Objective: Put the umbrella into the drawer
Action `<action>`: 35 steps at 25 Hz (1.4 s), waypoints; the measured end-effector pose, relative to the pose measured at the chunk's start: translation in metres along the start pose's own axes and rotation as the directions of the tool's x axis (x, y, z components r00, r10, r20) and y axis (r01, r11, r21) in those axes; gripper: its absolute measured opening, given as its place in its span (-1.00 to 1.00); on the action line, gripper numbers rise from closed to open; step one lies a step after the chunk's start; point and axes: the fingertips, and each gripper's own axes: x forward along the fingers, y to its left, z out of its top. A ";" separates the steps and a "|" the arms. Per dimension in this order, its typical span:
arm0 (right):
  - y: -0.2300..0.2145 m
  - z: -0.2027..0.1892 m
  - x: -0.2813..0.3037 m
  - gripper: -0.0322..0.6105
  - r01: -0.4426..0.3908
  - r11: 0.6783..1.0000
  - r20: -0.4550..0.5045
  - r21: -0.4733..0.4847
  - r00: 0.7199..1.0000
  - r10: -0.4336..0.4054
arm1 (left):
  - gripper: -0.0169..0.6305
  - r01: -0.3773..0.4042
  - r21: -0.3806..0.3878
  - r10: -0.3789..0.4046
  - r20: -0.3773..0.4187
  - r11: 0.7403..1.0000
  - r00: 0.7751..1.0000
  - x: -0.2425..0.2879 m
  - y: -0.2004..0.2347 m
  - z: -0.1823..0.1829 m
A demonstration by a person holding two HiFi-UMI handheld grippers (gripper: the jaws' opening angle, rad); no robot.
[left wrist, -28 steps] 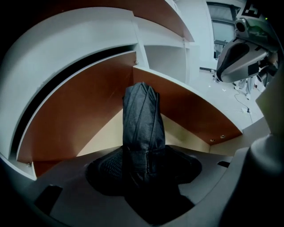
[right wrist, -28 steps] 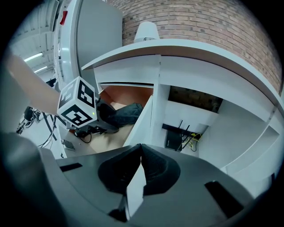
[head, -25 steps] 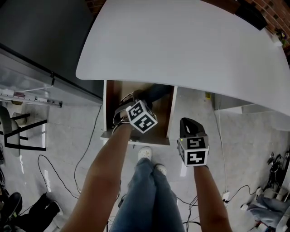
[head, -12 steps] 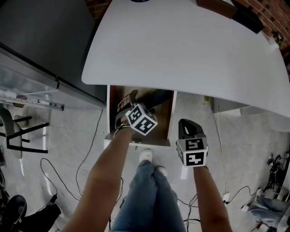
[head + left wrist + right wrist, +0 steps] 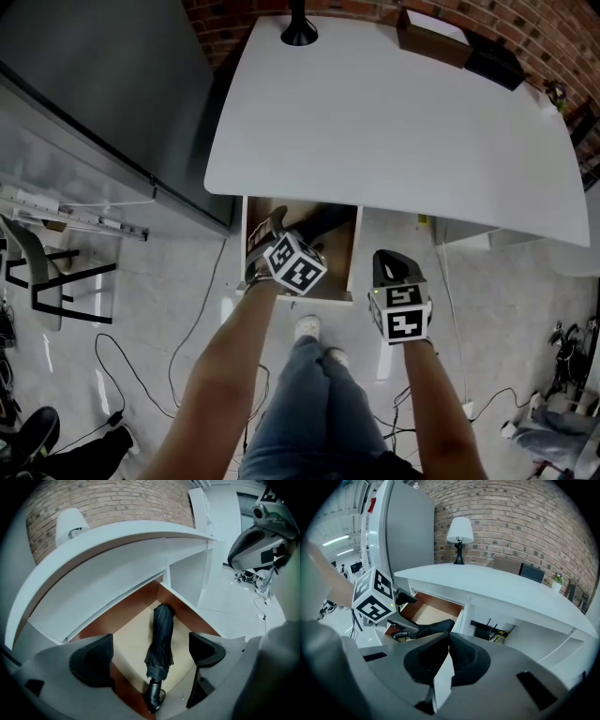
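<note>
Lifted my left claw (image 5: 150, 652) off the black folded umbrella (image 5: 161, 630), jaws just opened wide, released. Umbrella lies in the open wooden drawer (image 5: 129, 639). Right claw (image 5: 448, 660) clenched, empty.

In the head view, the near end of the umbrella (image 5: 323, 218) was hidden beneath the left gripper (image 5: 269, 232), whose jaws had just been opened wide with nothing gripped between them. Its far end and the back of the drawer (image 5: 350, 255) were covered by the bench (image 5: 394, 122). The lamp (image 5: 299, 28) was cut off by the top edge. In the right gripper view, part of the umbrella was screened by the body of the right gripper (image 5: 449, 641).
</note>
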 end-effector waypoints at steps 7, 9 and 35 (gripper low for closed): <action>-0.001 0.029 -0.025 -0.90 -0.001 1.000 0.007 0.001 1.000 0.001 | 0.53 0.003 -0.058 -0.002 0.020 0.998 1.000 -0.042 0.004 0.014; 0.000 0.037 -0.033 -0.90 -0.004 1.000 0.009 -0.003 1.000 0.004 | 0.53 0.004 -0.080 -0.002 0.029 0.997 1.000 -0.055 0.007 0.017; 0.008 0.161 -0.138 -0.90 0.025 0.997 0.188 -0.073 0.982 -0.011 | 0.52 -0.036 -0.298 0.131 0.305 0.954 0.943 -0.220 0.083 0.055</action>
